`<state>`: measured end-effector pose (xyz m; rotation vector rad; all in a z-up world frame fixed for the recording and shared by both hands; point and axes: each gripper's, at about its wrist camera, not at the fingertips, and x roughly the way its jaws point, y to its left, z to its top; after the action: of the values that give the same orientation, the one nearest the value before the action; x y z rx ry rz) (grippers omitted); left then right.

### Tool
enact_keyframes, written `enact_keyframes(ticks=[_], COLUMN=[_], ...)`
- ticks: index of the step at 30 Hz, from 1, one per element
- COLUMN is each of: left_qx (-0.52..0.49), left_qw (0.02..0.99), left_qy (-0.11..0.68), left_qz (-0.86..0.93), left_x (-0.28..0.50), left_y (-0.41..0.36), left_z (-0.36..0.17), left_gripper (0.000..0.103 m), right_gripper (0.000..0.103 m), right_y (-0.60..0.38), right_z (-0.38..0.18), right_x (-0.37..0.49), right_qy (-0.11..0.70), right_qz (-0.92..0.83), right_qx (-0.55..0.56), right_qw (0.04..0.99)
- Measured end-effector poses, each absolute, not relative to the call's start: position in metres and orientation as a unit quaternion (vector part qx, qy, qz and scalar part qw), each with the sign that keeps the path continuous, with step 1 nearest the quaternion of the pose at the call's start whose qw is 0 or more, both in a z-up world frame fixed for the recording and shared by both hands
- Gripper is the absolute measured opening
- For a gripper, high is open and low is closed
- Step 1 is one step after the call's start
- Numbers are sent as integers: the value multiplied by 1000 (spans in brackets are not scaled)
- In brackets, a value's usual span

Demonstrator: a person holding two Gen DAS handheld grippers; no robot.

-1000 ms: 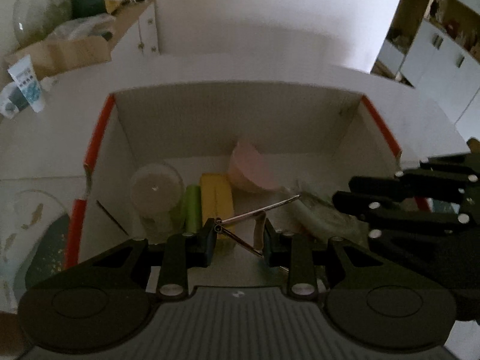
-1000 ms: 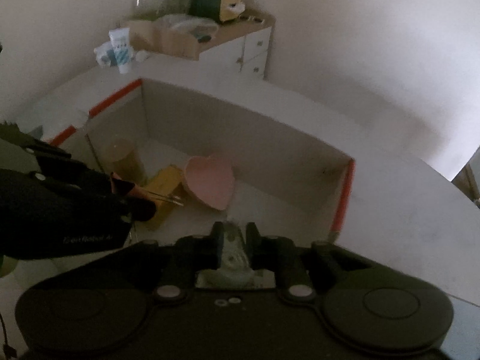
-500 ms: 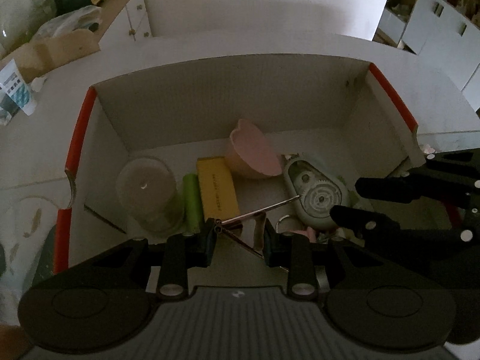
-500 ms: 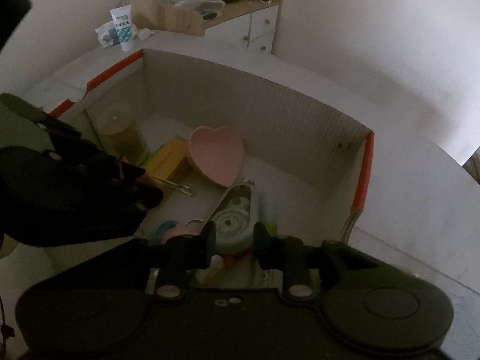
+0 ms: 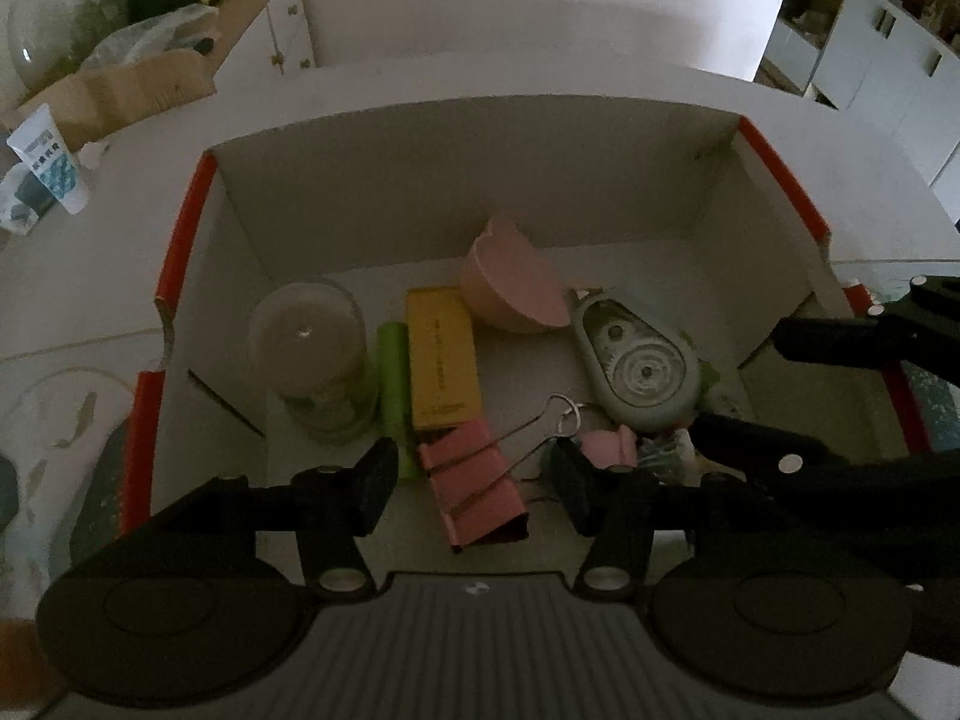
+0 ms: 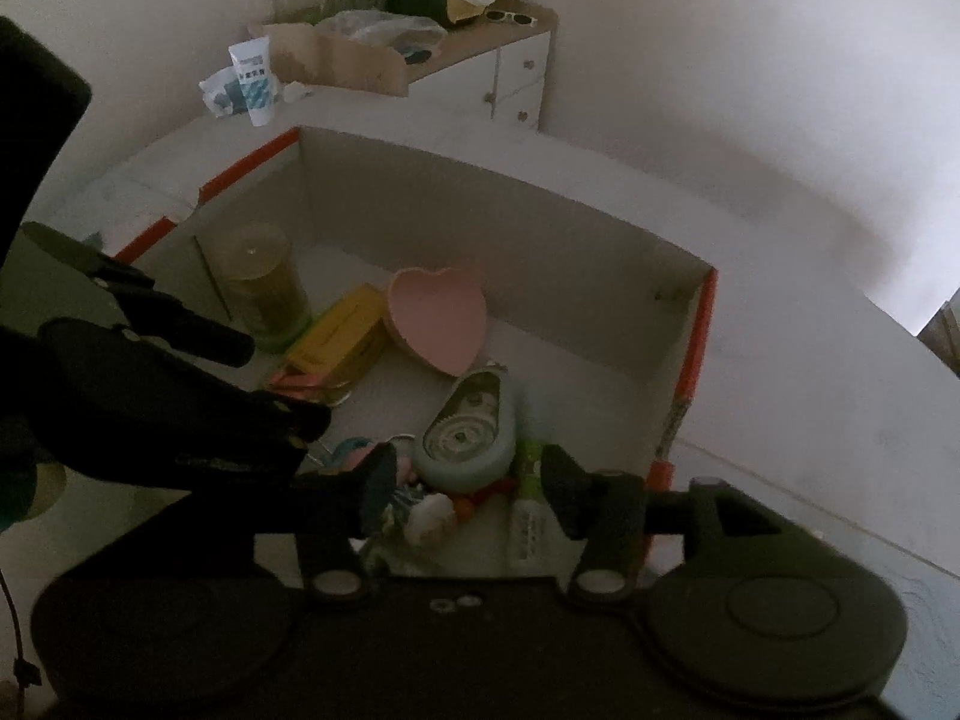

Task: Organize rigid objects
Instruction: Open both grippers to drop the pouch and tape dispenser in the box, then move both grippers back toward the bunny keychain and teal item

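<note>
A white cardboard box (image 5: 252, 252) with red edges holds several items. My left gripper (image 5: 471, 483) is open above the box's near side, and a pink binder clip (image 5: 474, 480) lies on the box floor between its fingers. My right gripper (image 6: 468, 492) is open and empty over the box's right part, above a grey-green correction tape dispenser (image 6: 474, 426), which also shows in the left wrist view (image 5: 636, 360). A pink heart-shaped dish (image 5: 510, 288), a yellow block (image 5: 441, 366), a green tube (image 5: 393, 384) and a clear jar (image 5: 312, 354) lie in the box.
The box stands on a white table (image 6: 780, 360). A white tube (image 5: 51, 162) and a brown cardboard box (image 5: 120, 96) stand at the back left by a white cabinet (image 6: 510, 72). A patterned plate (image 5: 54, 420) lies left of the box.
My left gripper has opened and let go of the pink binder clip, which now lies in the box. My right gripper has released the tape dispenser into the box and opened wide.
</note>
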<state>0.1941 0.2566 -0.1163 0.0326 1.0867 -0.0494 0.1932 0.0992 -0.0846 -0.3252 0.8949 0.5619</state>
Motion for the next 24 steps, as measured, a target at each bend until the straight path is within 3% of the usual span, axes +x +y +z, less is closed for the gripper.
enact_keyframes(ticks=[24], left_qx=[4], left_qw=[905], left_qy=[422], left_qz=[-47], left_x=[141], left_y=[217], left_z=[-44], left_gripper=[64], right_gripper=[80], right_y=[40], right_z=[-20], right_x=[142], right_qy=[360], right_qz=[297], right_qx=[-109], right_qw=[878])
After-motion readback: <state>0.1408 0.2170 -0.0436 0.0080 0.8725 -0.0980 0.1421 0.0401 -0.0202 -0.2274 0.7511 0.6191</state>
